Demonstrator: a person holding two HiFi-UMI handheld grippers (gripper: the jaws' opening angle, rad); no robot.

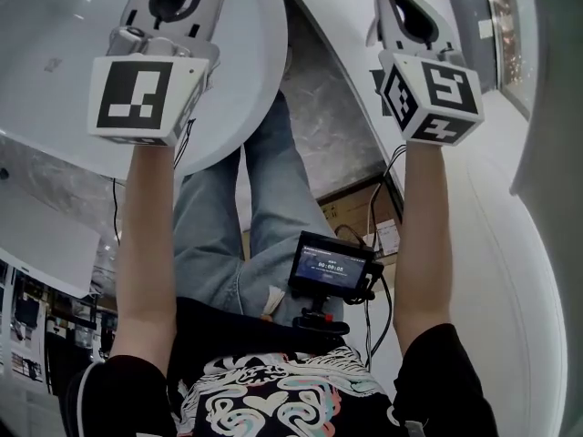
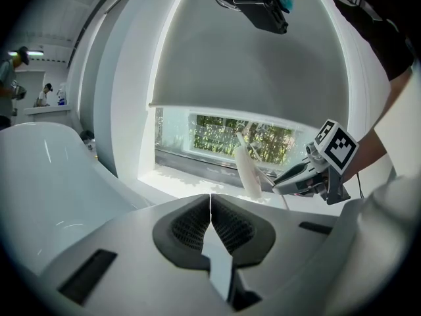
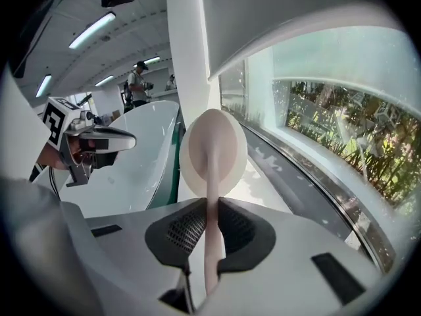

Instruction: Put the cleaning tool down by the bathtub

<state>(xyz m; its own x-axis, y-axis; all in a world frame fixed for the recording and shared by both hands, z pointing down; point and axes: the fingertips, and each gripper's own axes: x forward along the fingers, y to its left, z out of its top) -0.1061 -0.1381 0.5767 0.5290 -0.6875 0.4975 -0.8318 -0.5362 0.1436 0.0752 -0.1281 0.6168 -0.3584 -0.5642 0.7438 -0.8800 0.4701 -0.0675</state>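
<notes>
Right gripper view was filled nearest by the right tool (image 3: 209, 226), whose jaws were clenched on the slim handle of the cleaning brush (image 3: 214, 151). The handle was passed straight between the pads, and the oval white head was held upright just beyond the jaw tips. Beneath and past the head, a pale ledge (image 3: 253, 183) was seen running away as a narrow strip. It was bounded on one side by the curved rim of the bathtub (image 3: 141, 153) and on the other by the dark window frame (image 3: 299, 176). The brush was held in the air above that strip, apart from both edges.

The left tool (image 2: 210, 219) was shown in its own view with its jaws pressed together on nothing. It was held well apart from the right one, on the bathtub side. Farther off, a white pillar (image 3: 187, 58) was seen behind the brush head, and people (image 3: 137, 81) were seen standing at the far end of the room.
</notes>
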